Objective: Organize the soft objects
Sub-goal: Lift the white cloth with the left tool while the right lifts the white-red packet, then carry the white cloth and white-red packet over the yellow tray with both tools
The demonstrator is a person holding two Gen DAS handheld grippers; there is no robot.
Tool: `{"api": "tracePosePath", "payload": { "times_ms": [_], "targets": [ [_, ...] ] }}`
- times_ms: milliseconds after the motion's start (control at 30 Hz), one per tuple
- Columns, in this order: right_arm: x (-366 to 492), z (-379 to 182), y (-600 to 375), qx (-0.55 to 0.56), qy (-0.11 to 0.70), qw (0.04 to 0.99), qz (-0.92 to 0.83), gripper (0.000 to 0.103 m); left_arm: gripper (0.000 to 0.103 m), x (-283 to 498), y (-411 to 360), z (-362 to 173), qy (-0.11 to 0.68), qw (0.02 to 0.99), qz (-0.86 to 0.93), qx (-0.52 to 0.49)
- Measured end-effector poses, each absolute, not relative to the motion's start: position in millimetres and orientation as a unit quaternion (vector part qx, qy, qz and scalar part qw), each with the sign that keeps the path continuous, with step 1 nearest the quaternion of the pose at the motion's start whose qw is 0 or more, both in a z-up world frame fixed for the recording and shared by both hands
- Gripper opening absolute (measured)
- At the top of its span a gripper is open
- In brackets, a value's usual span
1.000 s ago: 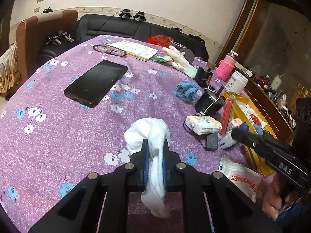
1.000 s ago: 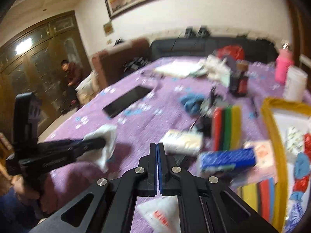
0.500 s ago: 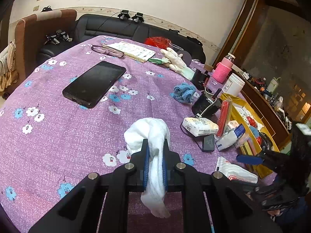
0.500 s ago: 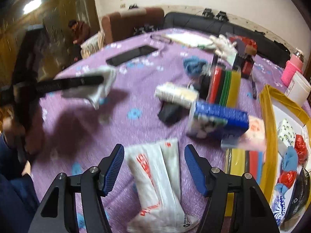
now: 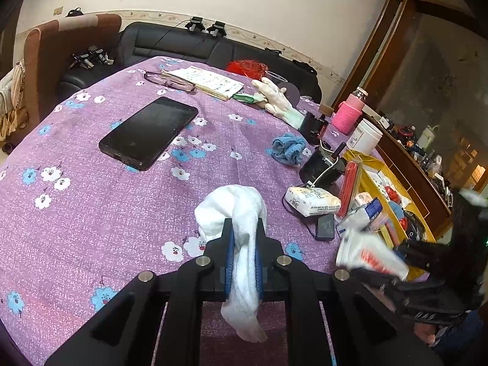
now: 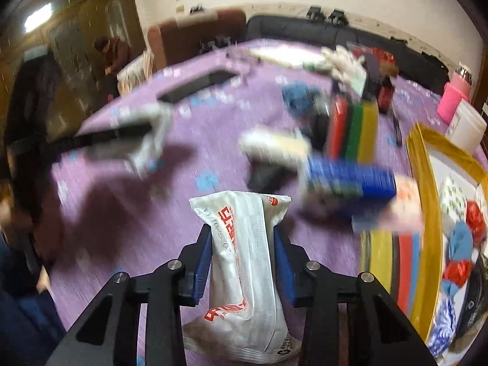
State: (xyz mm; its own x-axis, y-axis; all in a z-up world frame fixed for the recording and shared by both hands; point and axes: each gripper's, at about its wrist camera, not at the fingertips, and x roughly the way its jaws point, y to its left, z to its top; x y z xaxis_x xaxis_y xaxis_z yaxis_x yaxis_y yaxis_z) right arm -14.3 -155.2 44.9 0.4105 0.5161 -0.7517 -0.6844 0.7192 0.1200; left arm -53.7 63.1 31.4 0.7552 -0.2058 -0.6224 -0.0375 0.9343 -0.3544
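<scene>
My left gripper (image 5: 244, 244) is shut on a white cloth (image 5: 231, 204), held just above the purple flowered tablecloth (image 5: 91, 213); the cloth's tail hangs down between the fingers. A white plastic packet with red print (image 6: 241, 213) stands between the blue pads of my right gripper (image 6: 242, 238), whose jaws are closing and pinch its middle. In the left wrist view that packet (image 5: 369, 253) is a blur at the table's right edge. The left gripper (image 6: 134, 131) and its cloth show blurred at the left of the right wrist view.
A yellow tray (image 6: 427, 189) with small soft items lies at the right. On the table are a blue cloth (image 5: 288, 148), a white glove (image 5: 274, 97), a tissue pack (image 5: 311, 199), a black phone (image 5: 149, 132), a blue packet (image 6: 347, 180) and coloured sponges (image 6: 353, 128). A person stands far back left.
My right gripper went from shut to wide open over the white packet, came down around it and closed onto it. The left gripper and its cloth stayed put.
</scene>
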Motion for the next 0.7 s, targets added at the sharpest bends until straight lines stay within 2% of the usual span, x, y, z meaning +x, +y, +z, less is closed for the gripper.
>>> {"api": "tracePosePath", "payload": {
  "times_ms": [200, 433, 700],
  "targets": [
    [3.0, 69.0, -122.9, -0.071, 0.353, 0.872, 0.332, 0.043, 0.011, -56.4, 63.0, 32.7, 0.344, 0.923, -0.044, -0.168],
    [16.8, 52.8, -124.9, -0.048, 0.365, 0.875, 0.315, 0.043, 0.011, -55.2, 58.4, 33.3, 0.346, 0.924, -0.043, -0.156],
    [27.2, 72.4, -157.0, -0.002, 0.340, 0.888, 0.310, 0.043, 0.011, -52.3, 56.2, 32.7, 0.351, 0.924, -0.021, -0.150]
  ]
}}
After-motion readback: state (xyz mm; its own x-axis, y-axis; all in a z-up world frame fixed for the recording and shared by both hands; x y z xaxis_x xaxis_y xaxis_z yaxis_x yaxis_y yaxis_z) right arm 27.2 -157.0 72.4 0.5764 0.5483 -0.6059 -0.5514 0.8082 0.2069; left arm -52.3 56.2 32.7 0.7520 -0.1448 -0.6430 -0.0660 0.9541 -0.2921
